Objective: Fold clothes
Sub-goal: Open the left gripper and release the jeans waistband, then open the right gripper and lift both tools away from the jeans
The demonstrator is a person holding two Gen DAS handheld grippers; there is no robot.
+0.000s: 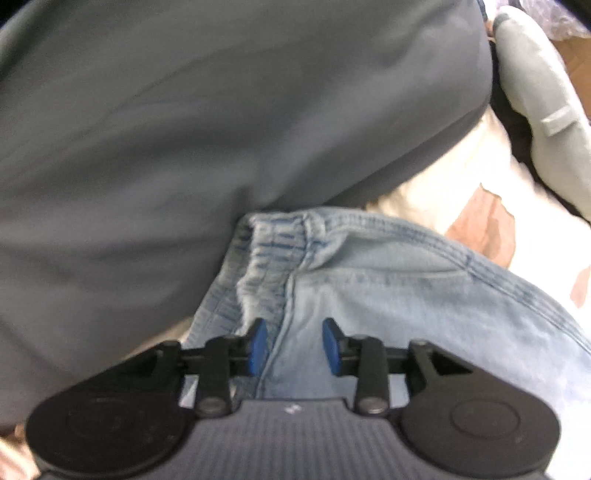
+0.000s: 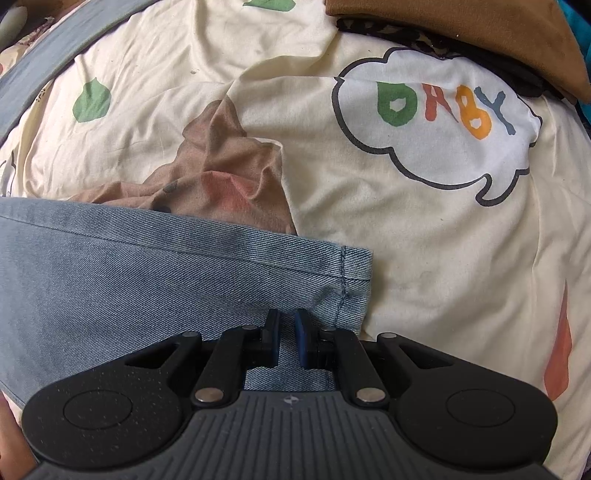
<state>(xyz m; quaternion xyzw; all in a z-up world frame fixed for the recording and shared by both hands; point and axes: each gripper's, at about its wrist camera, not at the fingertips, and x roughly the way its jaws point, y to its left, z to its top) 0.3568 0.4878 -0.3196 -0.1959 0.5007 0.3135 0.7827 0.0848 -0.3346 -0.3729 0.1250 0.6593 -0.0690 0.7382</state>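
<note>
Light blue jeans lie on a cream printed bedsheet. In the left wrist view my left gripper hovers open over their seamed upper part. The seam runs through the gap and neither blue pad touches the denim. A large grey cloth covers the far edge of the jeans. In the right wrist view one jeans leg lies flat, with its stitched hem to the right. My right gripper points down just inside that hem. Its jaws are nearly together and denim fills the narrow gap.
A stack of brown and dark clothes sits at the sheet's far right, above a cloud print. A grey-blue strip of cloth crosses the far left. A pale grey padded object lies beyond the grey cloth.
</note>
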